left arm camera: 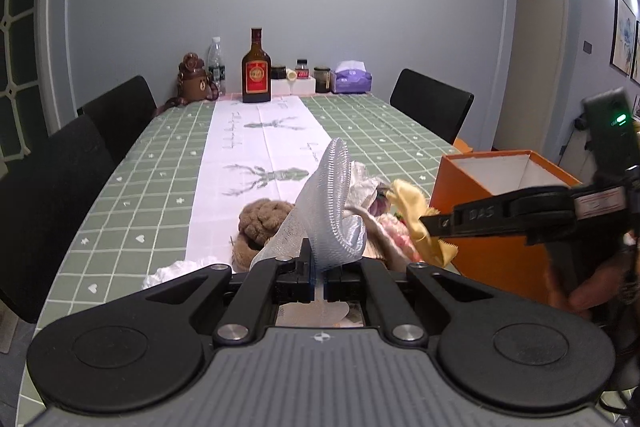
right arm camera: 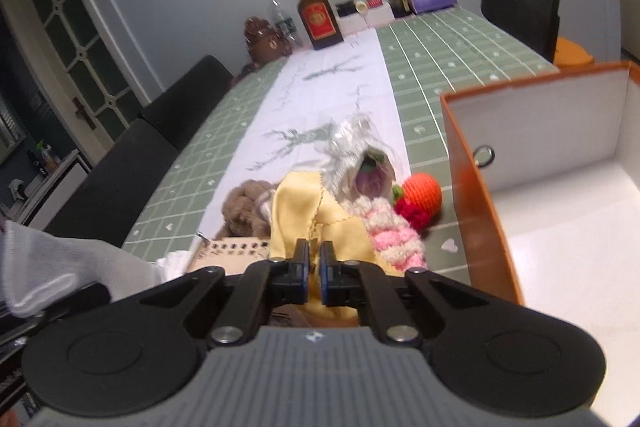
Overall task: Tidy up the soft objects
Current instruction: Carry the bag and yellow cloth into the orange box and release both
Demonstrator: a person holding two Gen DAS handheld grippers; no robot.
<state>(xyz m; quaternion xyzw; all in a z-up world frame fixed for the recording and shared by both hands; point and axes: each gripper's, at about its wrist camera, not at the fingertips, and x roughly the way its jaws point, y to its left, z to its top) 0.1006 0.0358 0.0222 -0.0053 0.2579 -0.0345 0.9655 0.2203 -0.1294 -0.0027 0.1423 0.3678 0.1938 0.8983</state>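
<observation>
Both tongs clamped: left gripper [left arm camera: 319,269] on limp white mesh ribbon [left arm camera: 328,203], right gripper [right arm camera: 315,259] on light, floppy yellow cloth [right arm camera: 304,211], pinched near edges.

A shiny silver cloth [left arm camera: 334,211] stands up from the left gripper [left arm camera: 319,267], a yellow cloth [right arm camera: 316,223] sits in the right gripper [right arm camera: 315,259], and fluffy toys [right arm camera: 394,231] lie just ahead.

The orange box [right arm camera: 476,195] is cut off by the right edge of the right wrist view; its floor runs out of frame; the bottle label [left arm camera: 256,77] is too small to read; the yellow cloth [right arm camera: 304,215] hides part of the pile behind it; the right wrist view is blurred.
</observation>
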